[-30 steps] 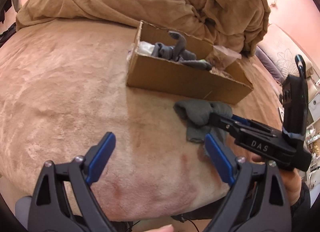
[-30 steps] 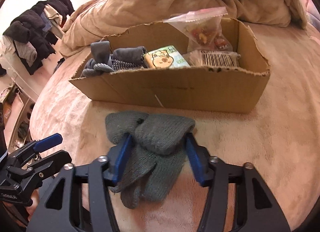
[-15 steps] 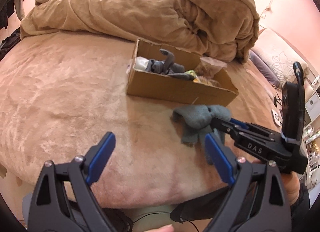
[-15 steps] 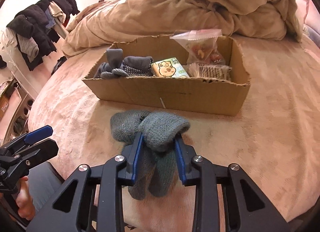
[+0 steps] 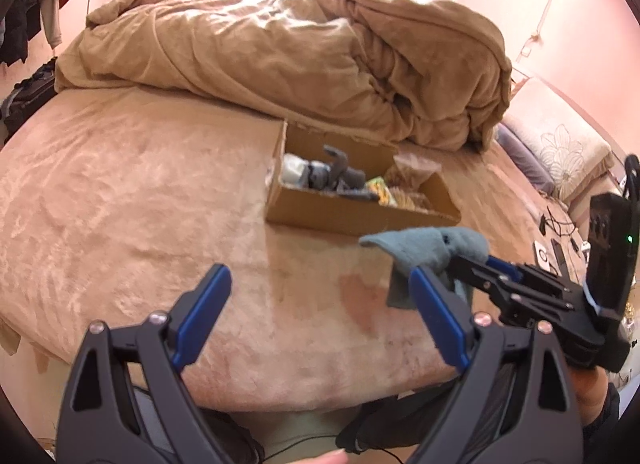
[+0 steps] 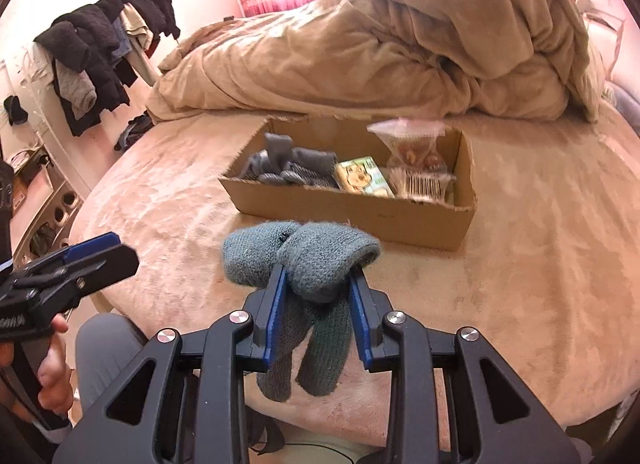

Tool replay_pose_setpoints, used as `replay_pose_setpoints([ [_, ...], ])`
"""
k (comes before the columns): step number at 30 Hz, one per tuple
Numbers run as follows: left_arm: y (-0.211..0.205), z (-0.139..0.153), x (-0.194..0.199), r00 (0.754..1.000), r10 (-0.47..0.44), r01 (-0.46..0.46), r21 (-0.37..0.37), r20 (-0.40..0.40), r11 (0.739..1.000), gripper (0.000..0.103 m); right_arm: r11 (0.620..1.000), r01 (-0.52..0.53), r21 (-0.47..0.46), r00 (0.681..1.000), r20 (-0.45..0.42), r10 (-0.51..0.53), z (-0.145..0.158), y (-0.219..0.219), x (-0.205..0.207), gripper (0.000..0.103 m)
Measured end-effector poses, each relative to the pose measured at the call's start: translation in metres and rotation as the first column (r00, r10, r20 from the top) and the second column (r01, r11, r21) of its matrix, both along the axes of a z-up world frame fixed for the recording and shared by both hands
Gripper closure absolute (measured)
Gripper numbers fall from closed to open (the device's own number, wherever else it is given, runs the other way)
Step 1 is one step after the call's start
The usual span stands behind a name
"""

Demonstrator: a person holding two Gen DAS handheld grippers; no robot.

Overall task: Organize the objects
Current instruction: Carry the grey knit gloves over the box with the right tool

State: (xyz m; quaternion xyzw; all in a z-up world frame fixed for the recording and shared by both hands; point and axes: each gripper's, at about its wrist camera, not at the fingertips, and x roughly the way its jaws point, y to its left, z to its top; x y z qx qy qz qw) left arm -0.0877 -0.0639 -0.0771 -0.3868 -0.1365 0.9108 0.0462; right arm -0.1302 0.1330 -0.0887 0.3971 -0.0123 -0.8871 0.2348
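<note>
There are two grippers. The right gripper [image 6: 318,288] is squeezed tight on one pair of gray-green knit gloves [image 6: 304,260]. The gloves are up off the bed [image 6: 540,264], near its close edge, in front of the box. The left gripper [image 5: 320,296] has its blue fingers [image 5: 204,304] spread far apart with nothing between them. It is on the left side, over the near part of the bed.

The gloves are folded over the gripper. Their two round cuff ends bulge out past the fingertips, one to the left and one to the right, pointing away toward the box. Their glove fingers hang straight down between the blue pads, so the long way of the gloves runs up and down.

There is one cardboard box [image 6: 360,212] on the bed, a bit farther away. It is long from left to right and open on top. In its left end is one heap of gray gloves [image 6: 292,166]; how many are in it is hard to tell. In the middle is one small green and yellow pack [image 6: 362,180]. At the right end is one clear bag of snacks [image 6: 414,144] and one packet with a barcode [image 6: 424,184].

One big tan blanket [image 6: 400,44] is bunched up at the far side of the bed. Dark clothes [image 6: 100,48] hang at the far left.
</note>
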Motion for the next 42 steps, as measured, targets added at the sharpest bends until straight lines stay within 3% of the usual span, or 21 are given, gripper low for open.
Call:
replay_pose_setpoints([
  [10, -0.007, 0.042, -0.011, 0.998, 0.002, -0.003, -0.008, -0.059, 1.0, 0.011, 0.999, 0.017, -0.03, 0.996, -0.084, -0.019, 0.053, 0.003, 0.005, 0.071],
  [21, -0.018, 0.074, -0.038, 0.994, 0.003, -0.007, -0.037, -0.11, 0.999, 0.011, 0.993, 0.069, -0.092, 0.989, -0.125, -0.081, 0.09, 0.008, -0.023, 0.071],
  [30, -0.023, 0.097, -0.069, 0.986, -0.007, -0.003, -0.062, -0.165, 0.998, 0.011, 0.993, 0.063, -0.096, 0.987, -0.144, -0.076, 0.103, -0.001, -0.053, 0.071],
  [42, -0.039, 0.063, -0.121, 0.992, -0.004, -0.003, -0.055, -0.123, 0.998, 0.011, 0.994, 0.08, -0.077, 0.993, -0.086, -0.087, 0.065, -0.017, -0.114, 0.07],
])
